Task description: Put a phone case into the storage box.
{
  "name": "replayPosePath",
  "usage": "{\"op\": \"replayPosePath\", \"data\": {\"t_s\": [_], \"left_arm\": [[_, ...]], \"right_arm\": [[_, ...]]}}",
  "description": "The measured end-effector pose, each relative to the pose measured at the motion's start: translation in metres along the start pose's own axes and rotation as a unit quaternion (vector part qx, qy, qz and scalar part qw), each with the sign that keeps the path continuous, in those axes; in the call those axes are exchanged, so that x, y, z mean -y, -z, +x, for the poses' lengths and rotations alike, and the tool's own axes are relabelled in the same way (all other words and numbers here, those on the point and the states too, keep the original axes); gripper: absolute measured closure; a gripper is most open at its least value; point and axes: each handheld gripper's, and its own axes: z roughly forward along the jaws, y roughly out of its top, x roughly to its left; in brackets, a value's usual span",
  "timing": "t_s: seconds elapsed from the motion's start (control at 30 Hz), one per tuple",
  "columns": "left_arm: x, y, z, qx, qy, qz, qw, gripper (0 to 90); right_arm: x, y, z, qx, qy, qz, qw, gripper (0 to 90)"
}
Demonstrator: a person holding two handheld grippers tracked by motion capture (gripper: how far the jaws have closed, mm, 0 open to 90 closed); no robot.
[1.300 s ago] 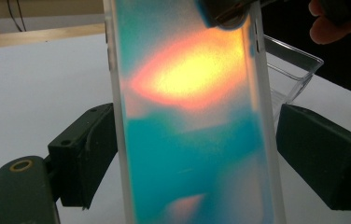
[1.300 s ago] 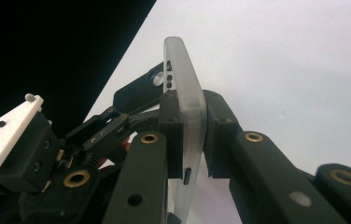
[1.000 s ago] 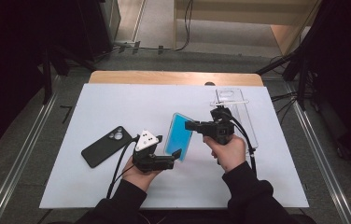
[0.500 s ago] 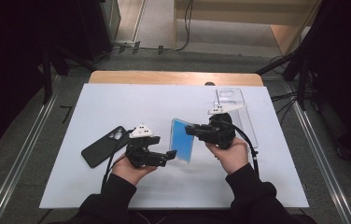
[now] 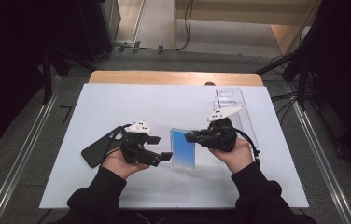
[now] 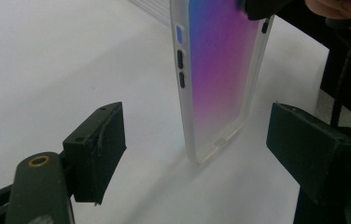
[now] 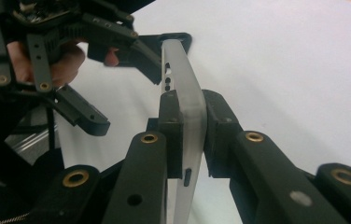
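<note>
The left gripper (image 5: 157, 149) has its jaws apart and just been closing a little, with the lower end of the blue phone case (image 5: 184, 148) standing between them, untouched by either pad. The right gripper (image 5: 197, 138) is clamped on the case's edge, holding it upright on the white table (image 5: 117, 100). Farther left lies a black phone case (image 5: 100, 149)
</note>
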Motion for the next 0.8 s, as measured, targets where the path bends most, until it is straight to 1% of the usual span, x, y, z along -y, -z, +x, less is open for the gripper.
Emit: {"op": "replayPosePath", "data": {"t_s": [0.1,0.17,0.27,0.33,0.4,0.47,0.53,0.6,0.7,0.77,0.8], "left_arm": [[-0.004,0.002,0.000,0.007,-0.009,0.003,0.9999,20.2],[-0.006,0.002,0.000,0.016,-0.013,0.006,0.9998,20.2],[-0.009,0.003,-0.001,0.027,-0.022,0.010,0.9993,20.9],[-0.010,0.003,-0.001,0.035,-0.028,0.011,0.9989,21.3],[-0.011,0.004,-0.002,0.038,-0.033,0.013,0.9986,21.4],[-0.012,0.006,-0.002,0.046,-0.040,0.012,0.9981,22.7],[-0.013,0.007,-0.003,0.052,-0.046,0.011,0.9975,24.9],[-0.013,0.007,-0.003,0.057,-0.045,0.012,0.9973,26.4],[-0.013,0.008,-0.002,0.069,-0.040,0.019,0.9967,33.3],[-0.012,0.008,-0.002,0.077,-0.043,0.023,0.9959,38.5],[-0.012,0.007,-0.002,0.081,-0.044,0.024,0.9955,39.6]], "right_arm": [[0.000,-0.001,-0.001,-0.016,0.008,0.003,0.9998,77.5],[0.001,-0.002,0.000,-0.030,0.018,0.010,0.9994,77.4],[0.000,-0.005,0.002,-0.039,0.027,0.019,0.9987,77.4],[0.000,-0.006,0.004,-0.046,0.039,0.018,0.9980,77.4],[0.001,-0.006,0.005,-0.055,0.049,0.016,0.9972,77.4],[0.000,-0.007,0.006,-0.065,0.052,0.017,0.9964,77.4],[0.000,-0.007,0.006,-0.073,0.055,0.018,0.9956,77.3],[0.001,-0.009,0.006,-0.083,0.060,0.018,0.9946,77.3],[0.001,-0.010,0.007,-0.095,0.066,0.022,0.9930,77.3],[0.000,-0.010,0.008,-0.104,0.072,0.021,0.9917,77.4],[0.000,-0.011,0.008,-0.109,0.074,0.021,0.9910,77.4]]}}
